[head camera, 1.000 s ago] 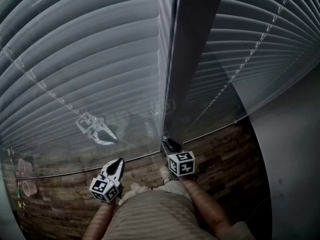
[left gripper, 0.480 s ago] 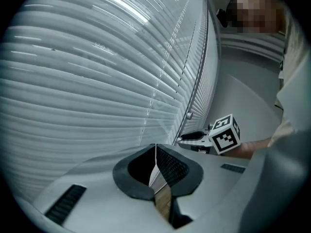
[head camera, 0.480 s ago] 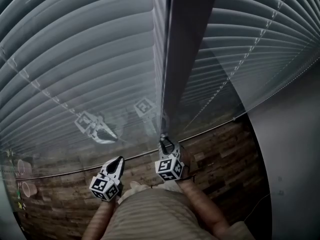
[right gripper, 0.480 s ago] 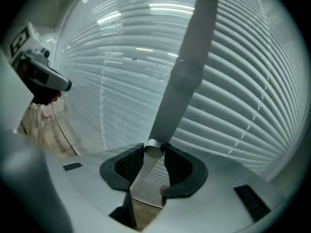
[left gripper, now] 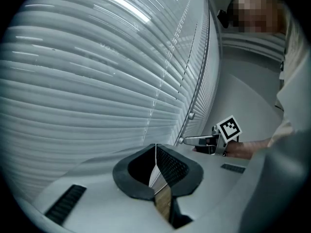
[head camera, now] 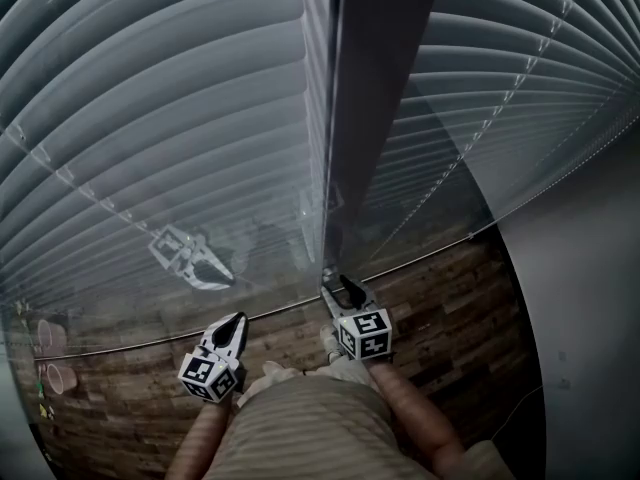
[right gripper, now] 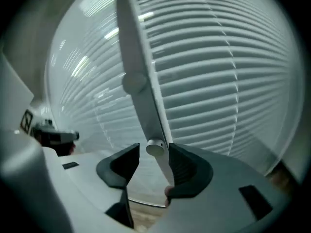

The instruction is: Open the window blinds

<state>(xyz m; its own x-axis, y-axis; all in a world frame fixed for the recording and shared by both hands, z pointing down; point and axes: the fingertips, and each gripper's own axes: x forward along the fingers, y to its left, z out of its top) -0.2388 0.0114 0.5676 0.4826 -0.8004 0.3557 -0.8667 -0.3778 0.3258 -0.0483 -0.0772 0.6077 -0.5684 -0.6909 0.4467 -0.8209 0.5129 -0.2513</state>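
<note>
Right gripper view: the right gripper [right gripper: 152, 154] has just been opening, and its jaws stand wide with a white knob [right gripper: 155, 148] loose between them. The left gripper [left gripper: 155, 148] is pinched together and empty. The blinds [right gripper: 218, 81] hang beyond both jaws, slats flat and closed.

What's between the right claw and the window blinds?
A small round white knob on the grey upright post stands between the right claw's jaws, which have just been opening. The right gripper view shows it, with the blinds behind.

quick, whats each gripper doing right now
Left gripper: shut, holding nothing.
Right gripper: open; its jaws have just been opening, with a white knob between them, not gripped.
</note>
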